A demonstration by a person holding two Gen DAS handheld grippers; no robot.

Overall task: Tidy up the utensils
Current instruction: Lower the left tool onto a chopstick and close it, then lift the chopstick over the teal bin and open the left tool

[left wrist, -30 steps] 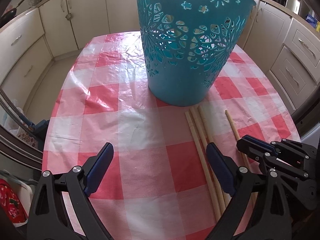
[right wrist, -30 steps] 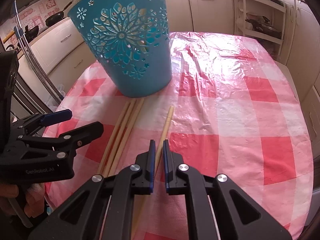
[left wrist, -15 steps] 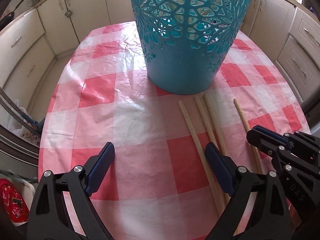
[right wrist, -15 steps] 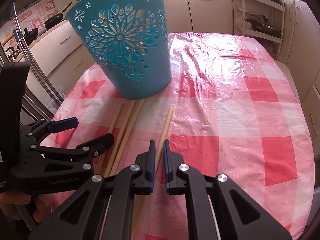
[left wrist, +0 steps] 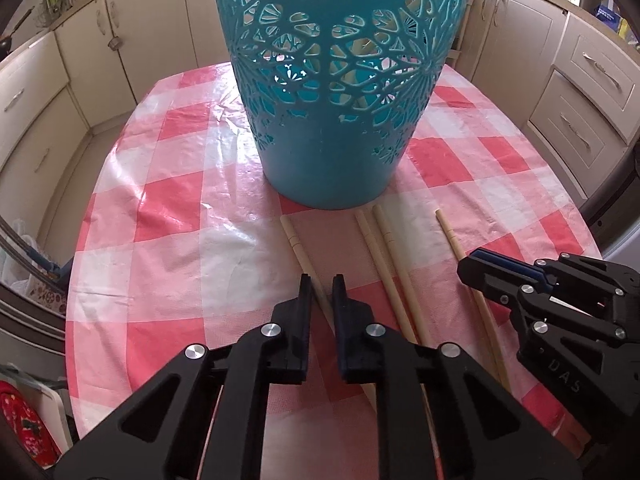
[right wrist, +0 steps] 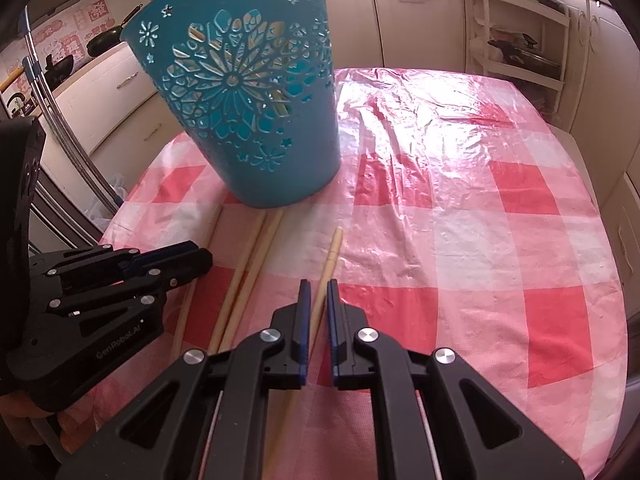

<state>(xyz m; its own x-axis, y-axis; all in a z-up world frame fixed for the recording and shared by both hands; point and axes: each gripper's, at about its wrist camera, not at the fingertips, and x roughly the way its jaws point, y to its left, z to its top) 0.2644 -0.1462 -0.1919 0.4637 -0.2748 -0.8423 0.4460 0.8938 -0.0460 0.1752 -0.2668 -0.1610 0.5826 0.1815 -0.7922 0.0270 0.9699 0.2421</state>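
Several long wooden chopsticks lie on the red-and-white checked tablecloth in front of a teal cut-out basket (left wrist: 336,92), which also shows in the right wrist view (right wrist: 260,104). My left gripper (left wrist: 322,285) is shut on the leftmost chopstick (left wrist: 294,240). My right gripper (right wrist: 315,292) is shut on the rightmost chopstick (right wrist: 331,254), also seen in the left wrist view (left wrist: 450,234). Two more chopsticks (left wrist: 380,240) lie side by side between them. More sticks show through the basket's holes.
The table (right wrist: 460,240) is oval, with its edge close on the left and right. Cream kitchen cabinets (left wrist: 588,92) surround it. A white shelf rack (right wrist: 516,40) stands behind the table. A metal rail (right wrist: 60,120) is at the left.
My left gripper has closed from wide open onto the leftmost chopstick, which has moved away from the other two. The right gripper stays shut on its chopstick.
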